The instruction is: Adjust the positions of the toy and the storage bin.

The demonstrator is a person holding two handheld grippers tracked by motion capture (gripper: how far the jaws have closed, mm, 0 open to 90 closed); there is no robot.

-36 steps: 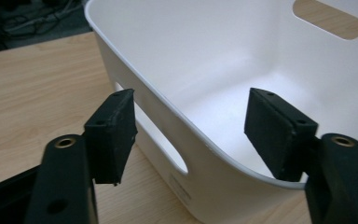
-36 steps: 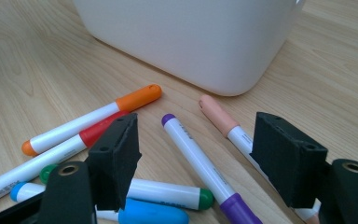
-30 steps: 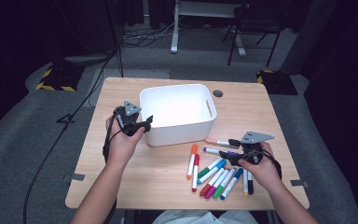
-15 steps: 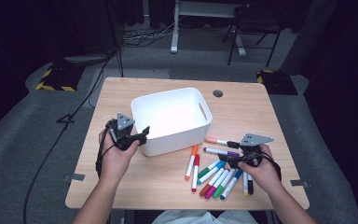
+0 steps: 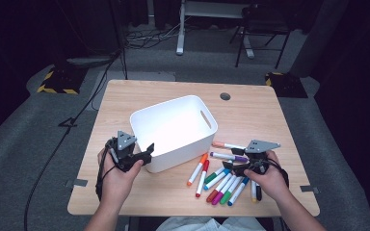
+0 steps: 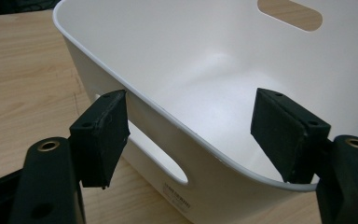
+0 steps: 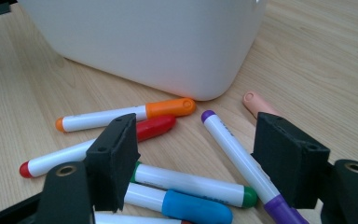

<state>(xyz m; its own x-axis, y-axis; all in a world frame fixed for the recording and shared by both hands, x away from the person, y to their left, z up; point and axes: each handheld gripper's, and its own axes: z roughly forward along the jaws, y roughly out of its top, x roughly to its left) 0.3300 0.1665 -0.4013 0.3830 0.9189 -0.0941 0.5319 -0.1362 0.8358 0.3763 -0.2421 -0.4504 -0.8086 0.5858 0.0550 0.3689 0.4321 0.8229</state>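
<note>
On table [image 5: 125, 101]: one white bin [image 5: 173, 130], eleven markers [image 5: 221, 185]; both hand-held grippers [image 5: 147, 153] [image 5: 241, 168] released.

A smooth, glossy white plastic bin [image 5: 173, 132] sits on a matt, pale wood-grain table [image 5: 265, 115], with smooth plastic markers [image 5: 221, 180] beside the bin.

White bin [image 5: 173, 130] mid-table [image 5: 125, 101], left gripper [image 5: 147, 150] at its near-left corner, jaws just opened, right gripper [image 5: 238, 167] seemingly open over scattered markers [image 5: 221, 185]

Small grey print on the white bin [image 6: 182, 198] is too blurred to read.
</note>
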